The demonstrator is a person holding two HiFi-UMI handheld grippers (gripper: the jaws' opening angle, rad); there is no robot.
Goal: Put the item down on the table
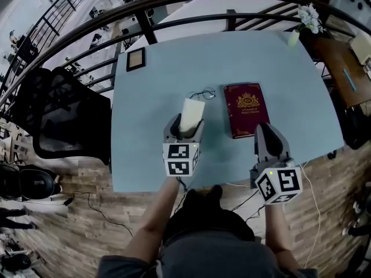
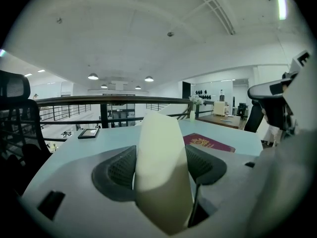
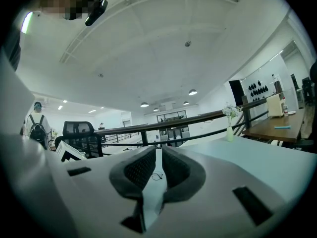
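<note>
Glasses point(image 1: 202, 93), red book point(image 1: 246, 109) lie beyond left claw's point(image 1: 185, 125) item point(image 1: 191, 112).

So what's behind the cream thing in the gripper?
Thin-framed glasses lie on the table just beyond the cream item; the surface right against it is hidden.

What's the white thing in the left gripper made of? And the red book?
White thing: smooth, matte cream, bowed between the left gripper's jaws; perhaps soft plastic or leatherette, hard to tell. Red book: probably a leather-look cover, with a shiny gold crest.
</note>
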